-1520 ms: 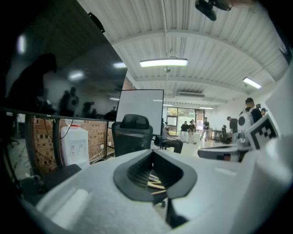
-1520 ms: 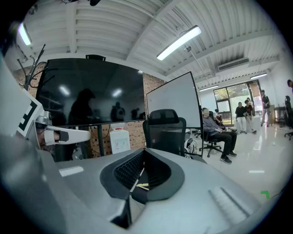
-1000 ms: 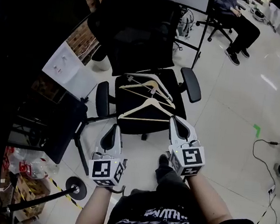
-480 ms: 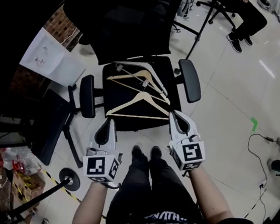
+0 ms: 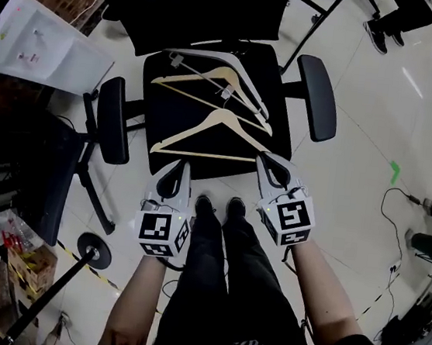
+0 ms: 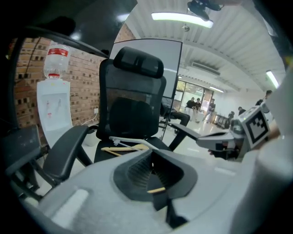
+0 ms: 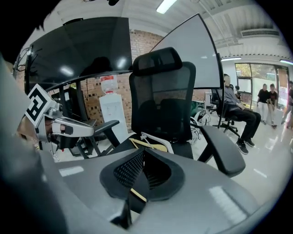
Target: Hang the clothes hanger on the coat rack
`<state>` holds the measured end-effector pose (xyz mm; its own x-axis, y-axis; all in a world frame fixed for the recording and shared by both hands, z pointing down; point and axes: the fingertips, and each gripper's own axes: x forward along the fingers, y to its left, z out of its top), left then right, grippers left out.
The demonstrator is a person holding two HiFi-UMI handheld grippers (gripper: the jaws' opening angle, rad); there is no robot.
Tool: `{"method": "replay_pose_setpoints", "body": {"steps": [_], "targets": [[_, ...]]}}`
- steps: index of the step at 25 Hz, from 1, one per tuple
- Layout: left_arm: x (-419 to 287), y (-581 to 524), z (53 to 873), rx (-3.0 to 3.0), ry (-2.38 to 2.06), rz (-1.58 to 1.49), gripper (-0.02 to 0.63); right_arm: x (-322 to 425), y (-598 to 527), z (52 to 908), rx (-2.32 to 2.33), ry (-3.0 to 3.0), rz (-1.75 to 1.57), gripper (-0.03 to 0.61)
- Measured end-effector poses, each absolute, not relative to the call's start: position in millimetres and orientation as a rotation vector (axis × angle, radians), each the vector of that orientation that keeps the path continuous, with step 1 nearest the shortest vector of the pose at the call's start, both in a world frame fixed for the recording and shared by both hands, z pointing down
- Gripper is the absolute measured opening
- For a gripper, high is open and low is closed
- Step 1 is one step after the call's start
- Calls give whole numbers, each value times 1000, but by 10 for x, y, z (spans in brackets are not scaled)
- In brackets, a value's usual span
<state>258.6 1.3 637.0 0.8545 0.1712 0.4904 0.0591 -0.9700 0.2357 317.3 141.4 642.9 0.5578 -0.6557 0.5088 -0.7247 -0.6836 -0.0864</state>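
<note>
Three hangers lie on the black seat (image 5: 201,167) of an office chair. A wooden hanger (image 5: 213,132) is nearest the front edge, a second wooden one (image 5: 211,85) lies behind it, and a white hanger (image 5: 240,68) crosses at the back. My left gripper (image 5: 174,180) hovers shut and holding nothing at the seat's front left edge. My right gripper (image 5: 267,166) is shut and holds nothing too, with its tip just past the near hanger's right end. The left gripper (image 6: 154,153) points at the wooden hanger (image 6: 122,148), and the right gripper (image 7: 143,154) sees the hangers (image 7: 149,145) just ahead.
The chair's armrests (image 5: 114,120) (image 5: 319,98) flank the seat, with its tall backrest (image 7: 162,91) behind. A water dispenser (image 6: 52,109) stands at the left by a brick wall. A seated person (image 7: 236,112) is at the right. A stanchion base (image 5: 93,250) and a floor cable (image 5: 397,221) lie nearby.
Both grippers have come down and forward to the seat's front edge, still shut. The head view has tipped down, so the chair seat fills more of it.
</note>
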Motion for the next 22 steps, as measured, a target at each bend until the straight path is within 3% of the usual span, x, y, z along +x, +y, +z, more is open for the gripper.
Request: {"method": "replay_pose_setpoints", "body": {"steps": [14,22], "targets": [[2858,11,7292,2759,215,960,5,3447,1276,7699,2449,-1045,1062,7],[2940,-63,7503,2737,206,976,5,3415,1171,8100,2308,-1089,1158,87]]}}
